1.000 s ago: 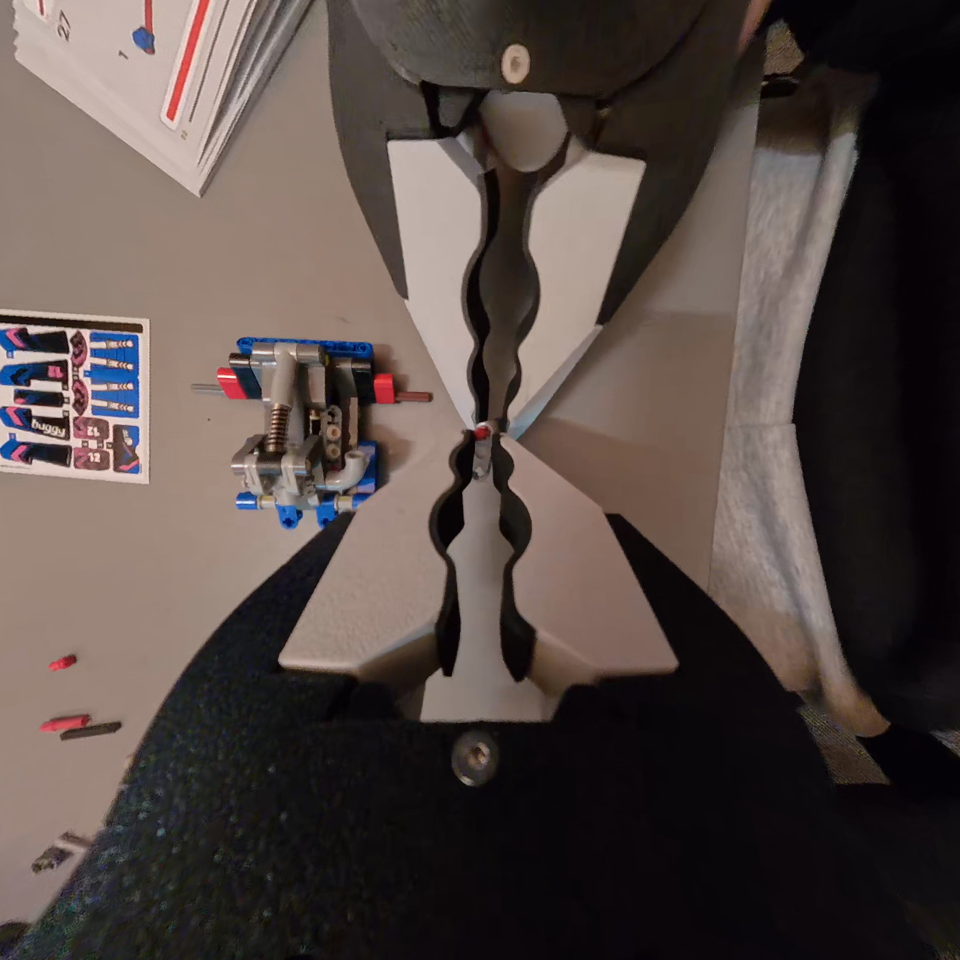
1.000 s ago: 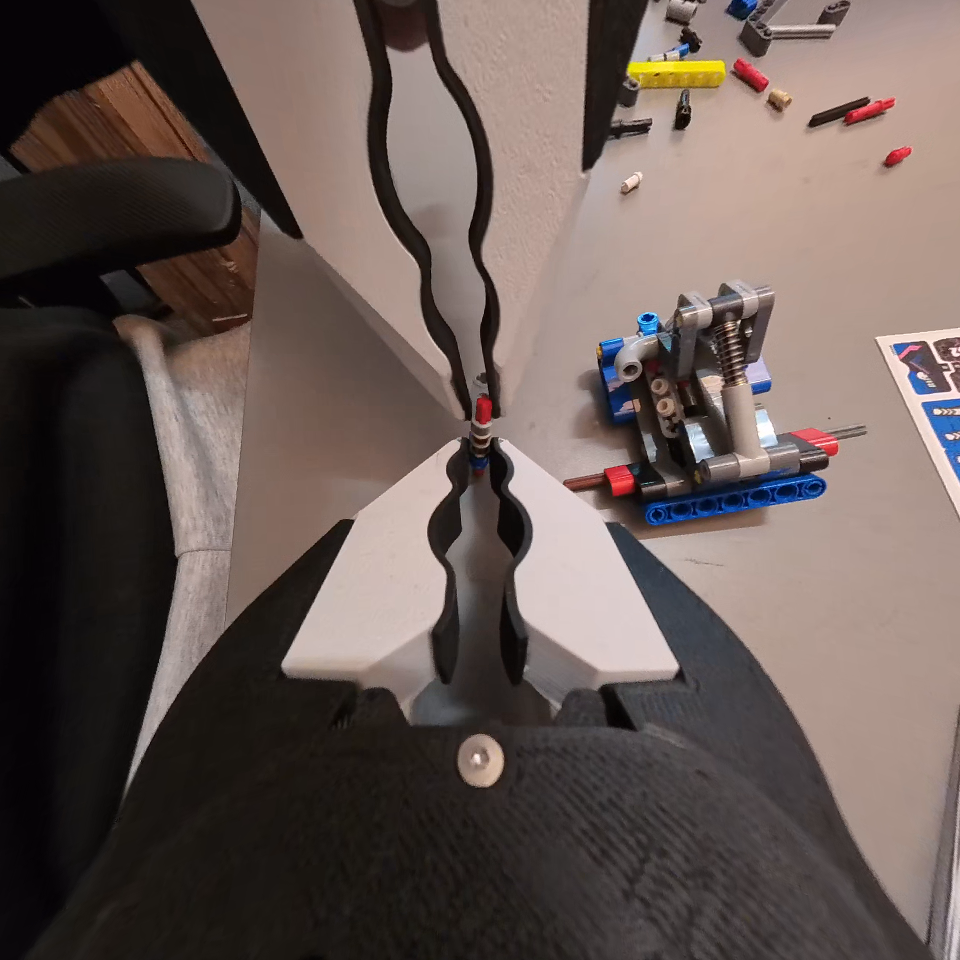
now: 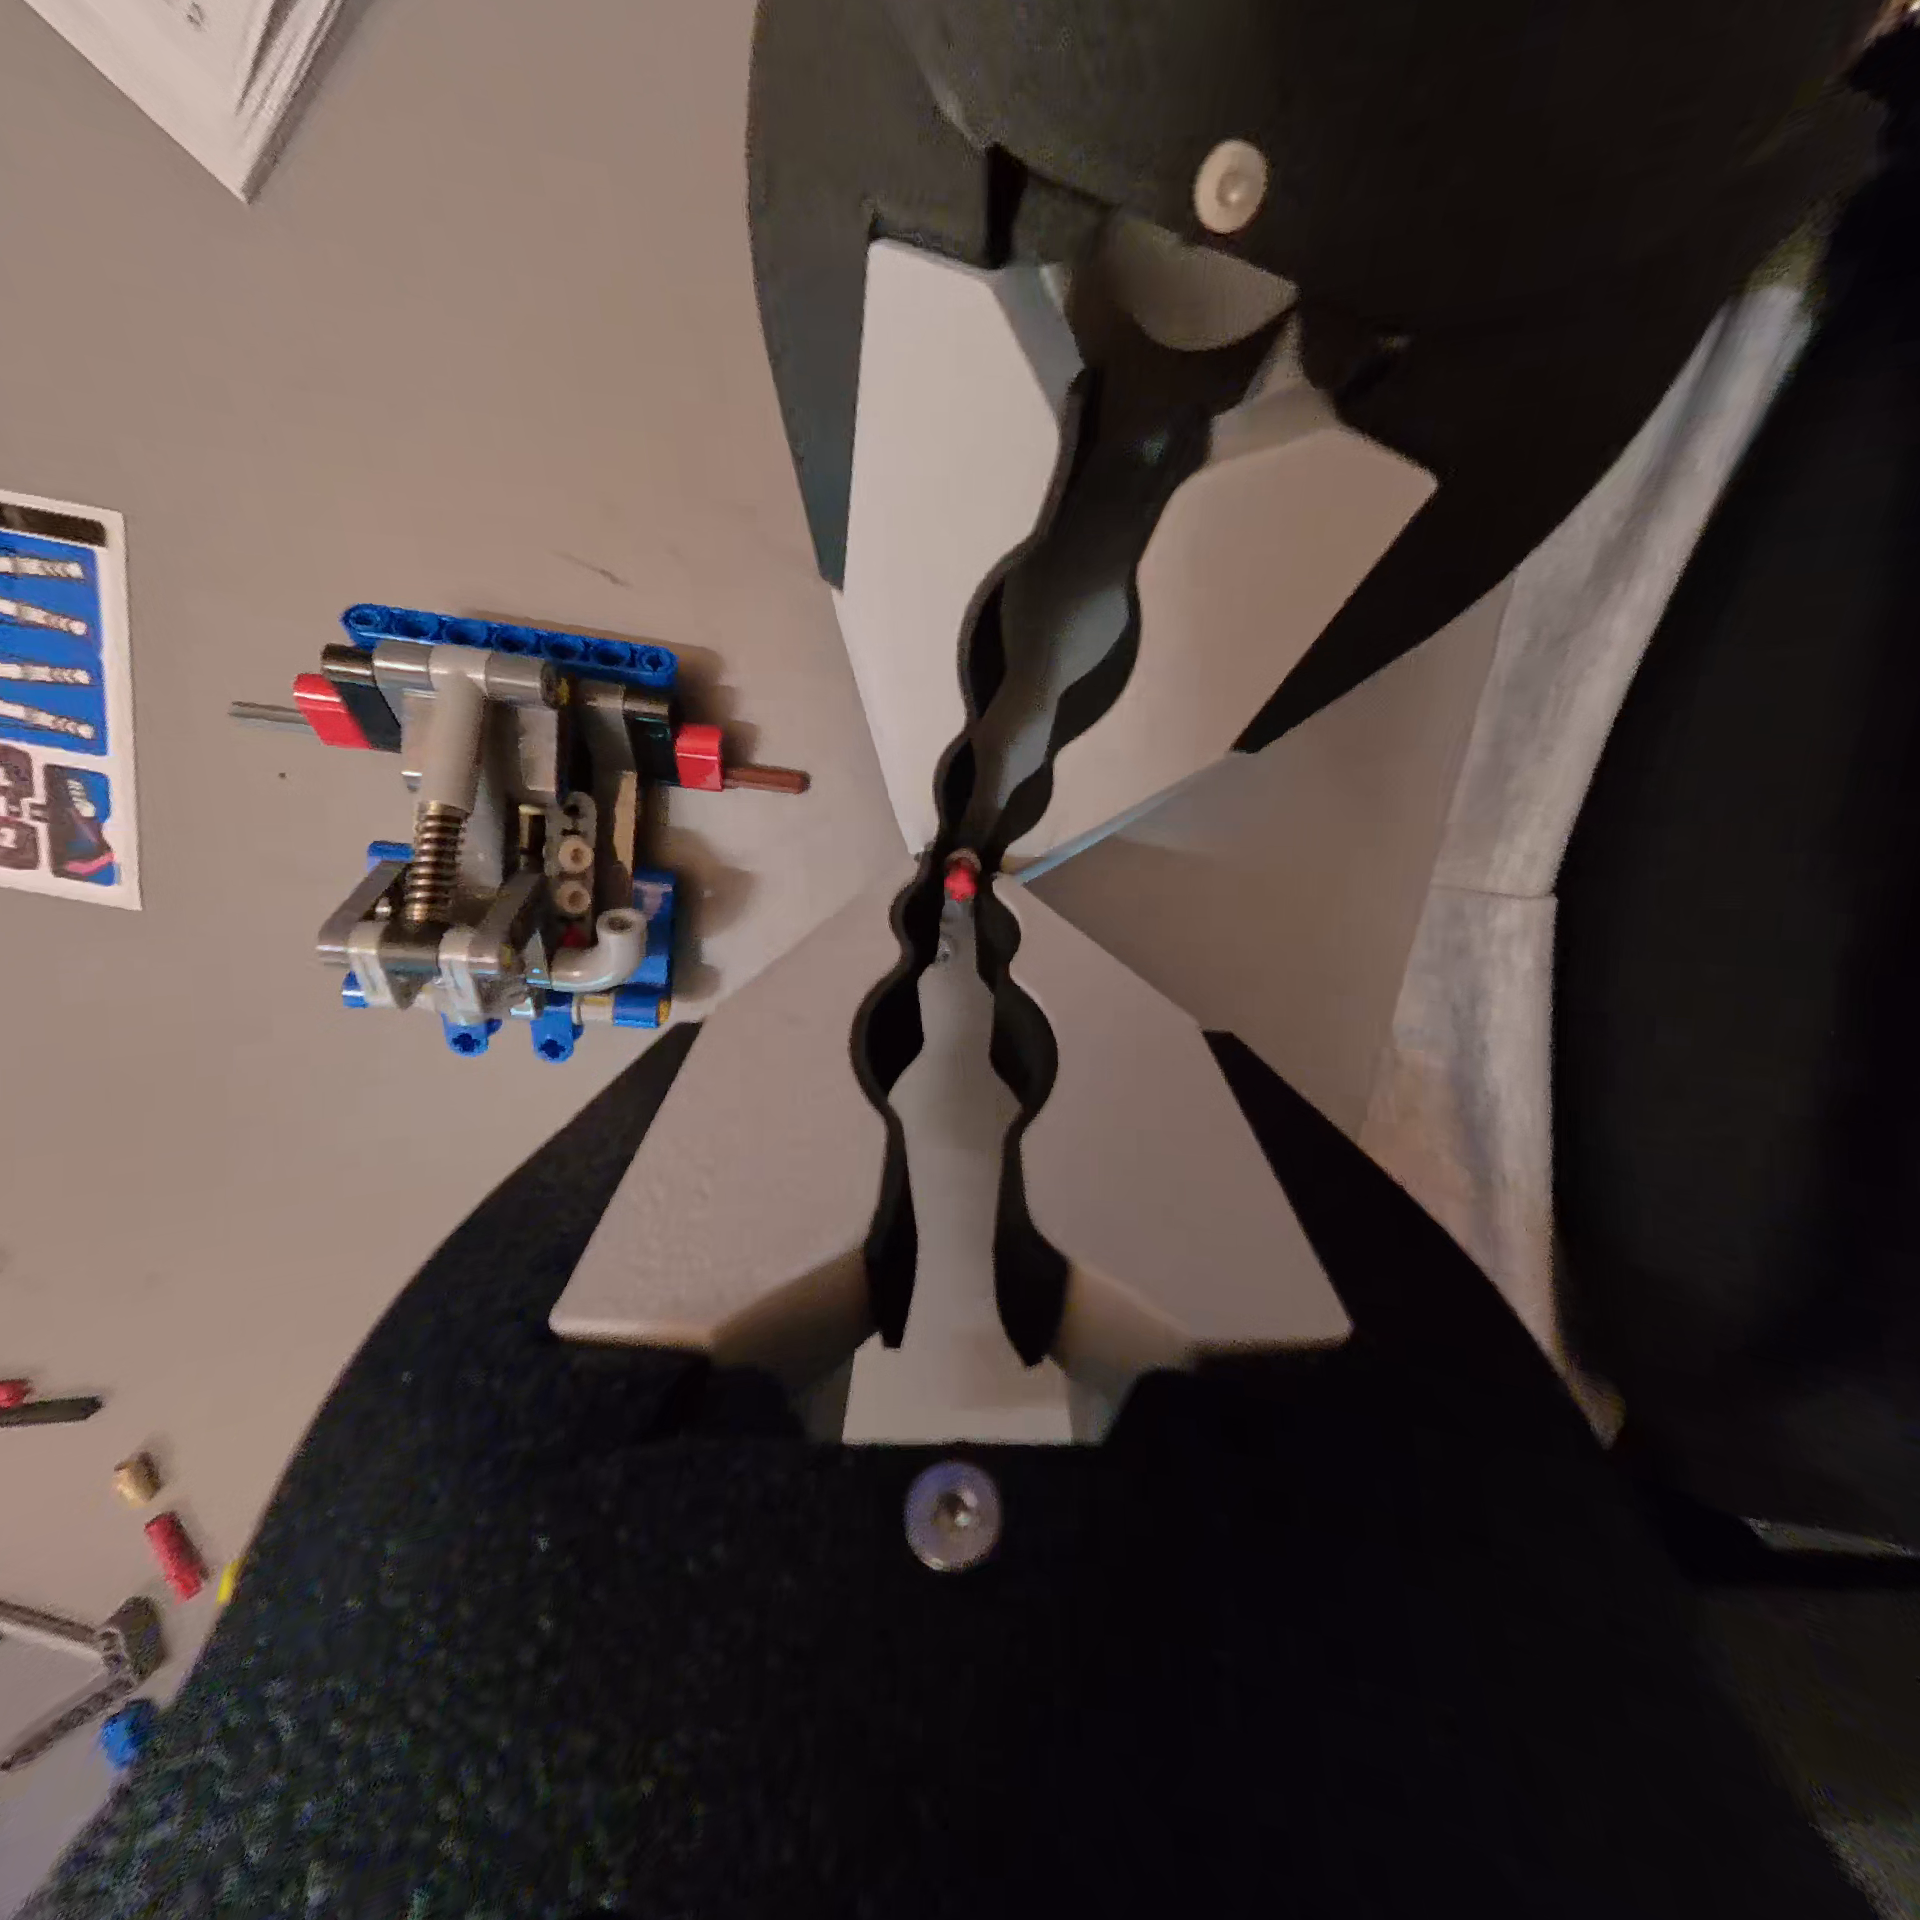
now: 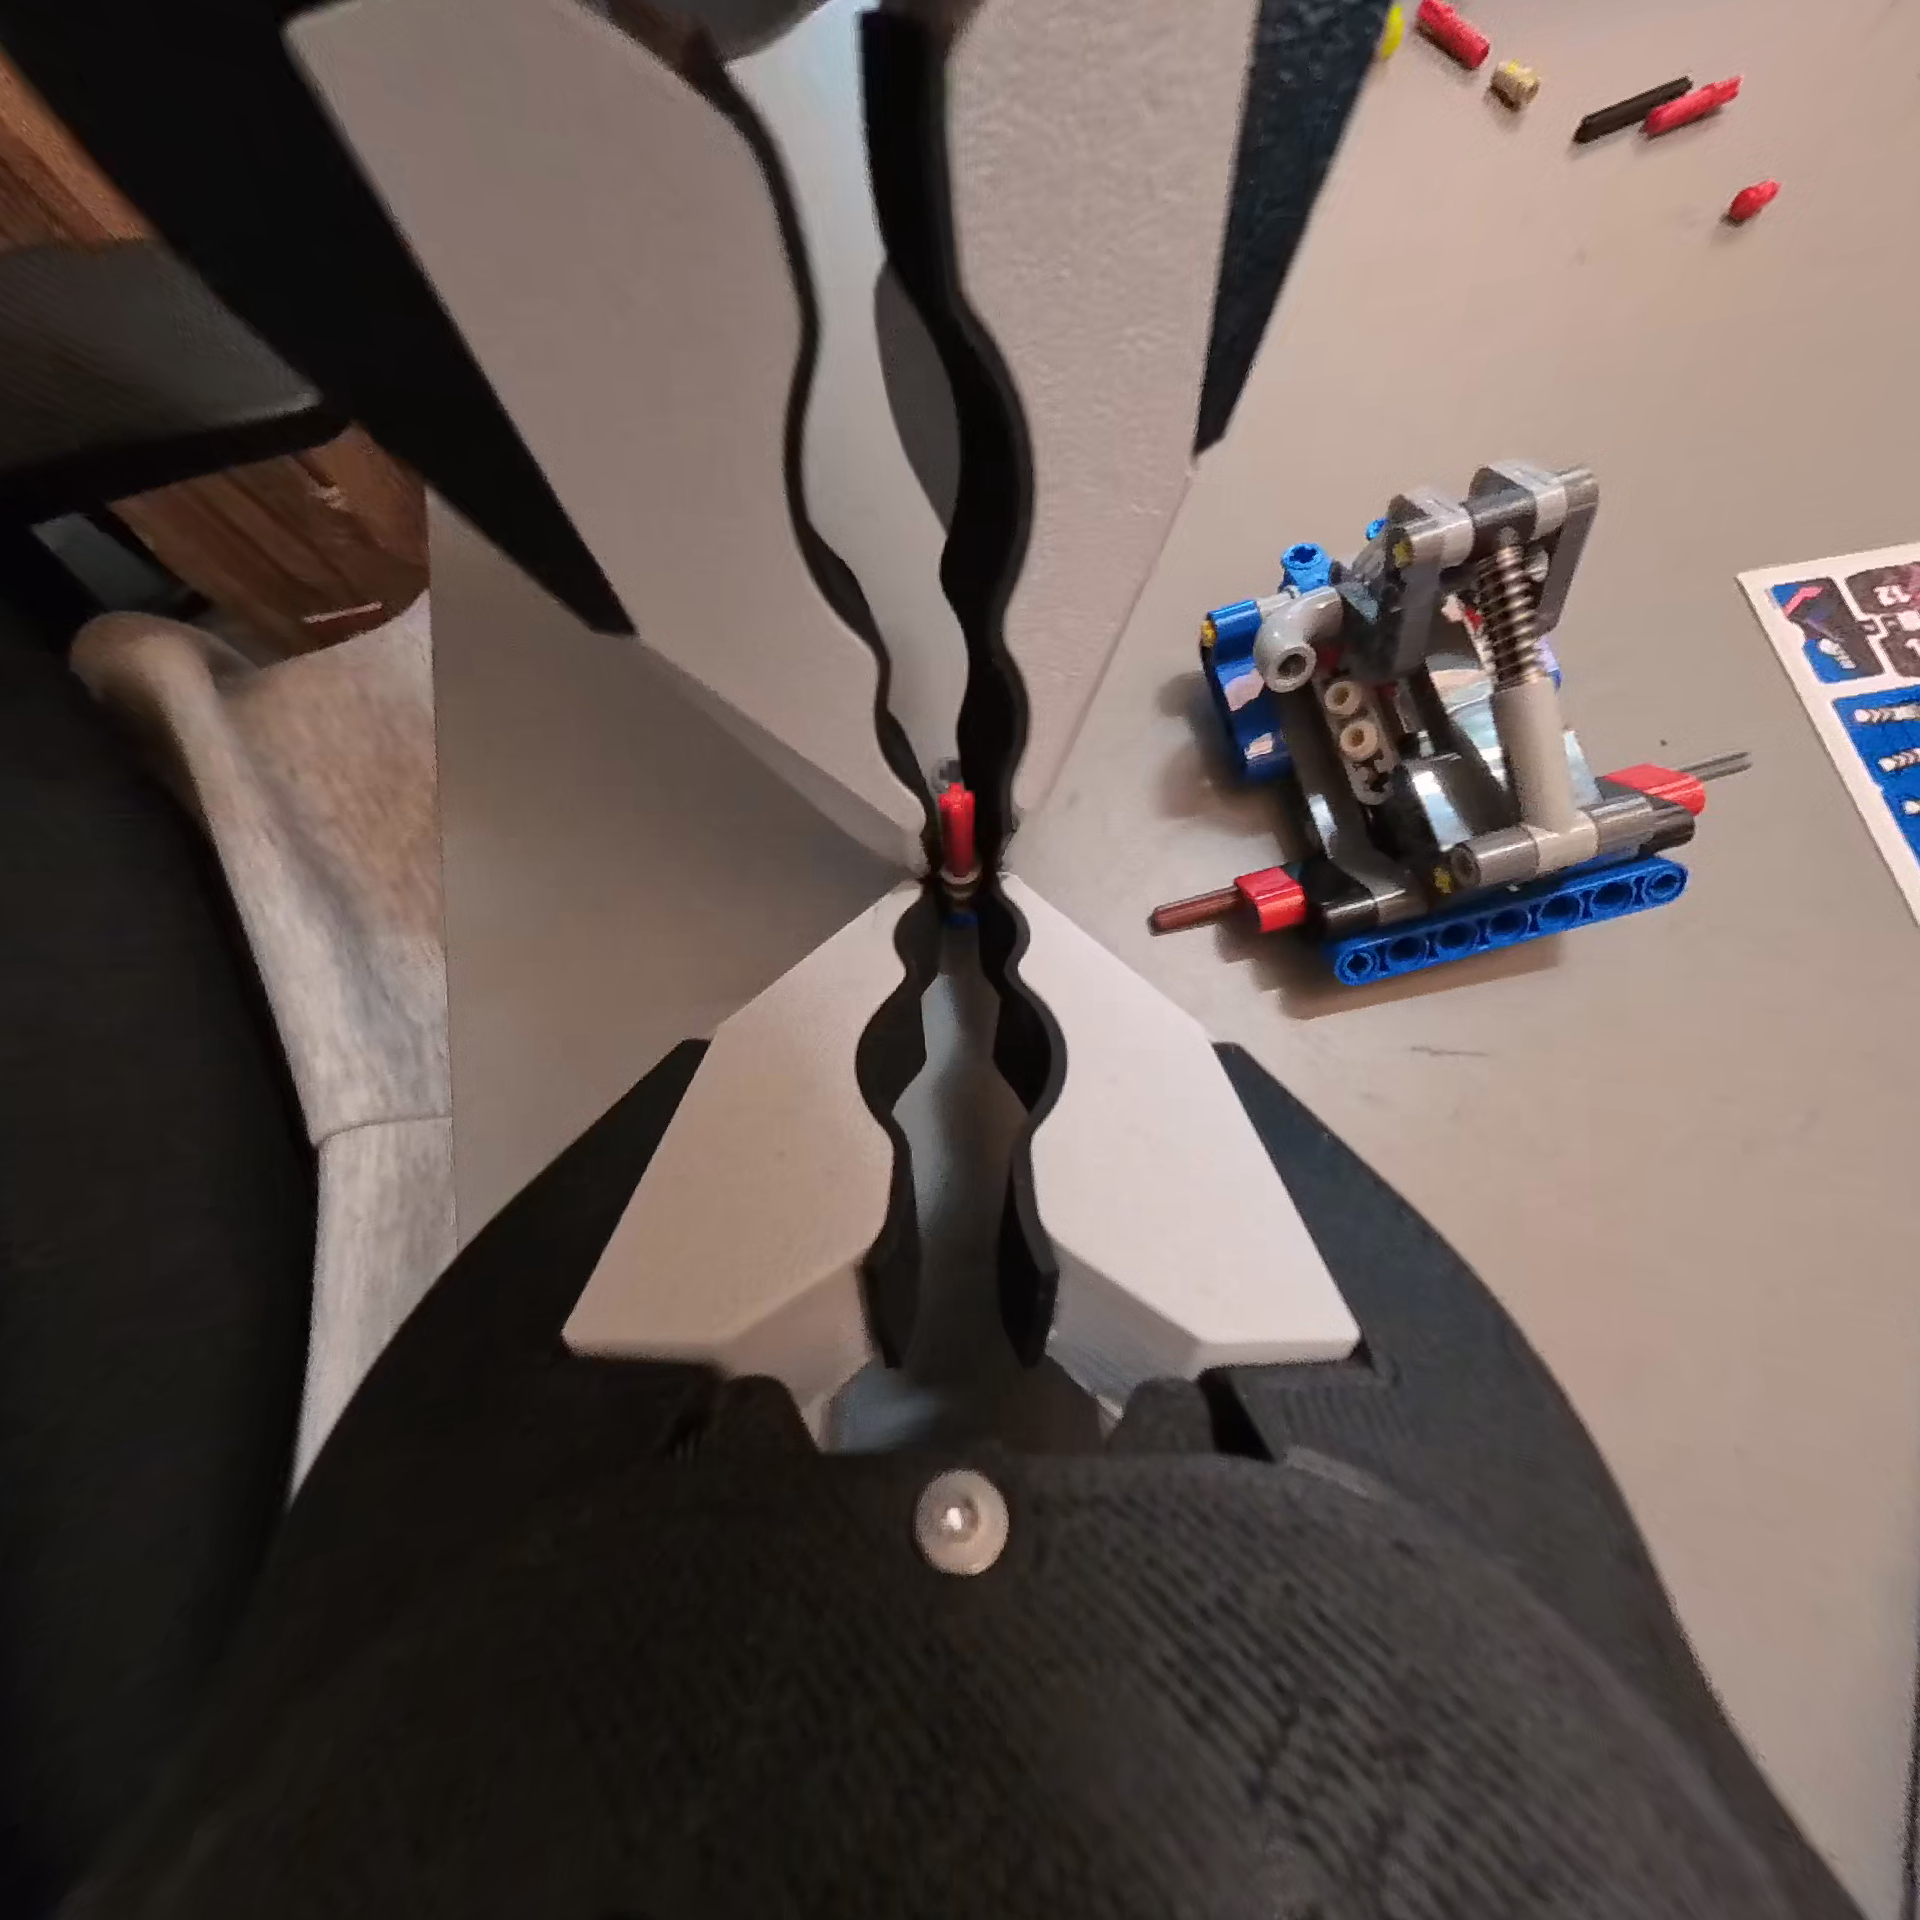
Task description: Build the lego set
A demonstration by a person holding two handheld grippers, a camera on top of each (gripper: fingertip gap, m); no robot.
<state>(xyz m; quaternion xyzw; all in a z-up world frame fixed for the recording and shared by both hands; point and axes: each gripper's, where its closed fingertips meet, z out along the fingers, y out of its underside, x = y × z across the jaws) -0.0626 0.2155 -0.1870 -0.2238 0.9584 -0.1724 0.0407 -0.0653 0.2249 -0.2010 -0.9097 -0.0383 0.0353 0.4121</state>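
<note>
The left gripper [image 3: 951, 914] and the right gripper [image 4: 961, 914] meet tip to tip above the table's [image 4: 1558, 1195] near edge, both clamped on one small pin assembly [image 4: 956, 831] with a red end. The half-built lego model [image 4: 1455, 727] rests on the table just beside them, with a sticker sheet [image 3: 62, 707] beyond it and loose pins [image 4: 1662, 104] farther off.

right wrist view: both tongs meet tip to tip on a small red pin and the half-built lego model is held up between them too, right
Not quite. The half-built lego model lies on the grey table, off to the side, untouched. The right wrist view shows it. Both tongs, left and right, do meet tip to tip on the small red pin.
</note>
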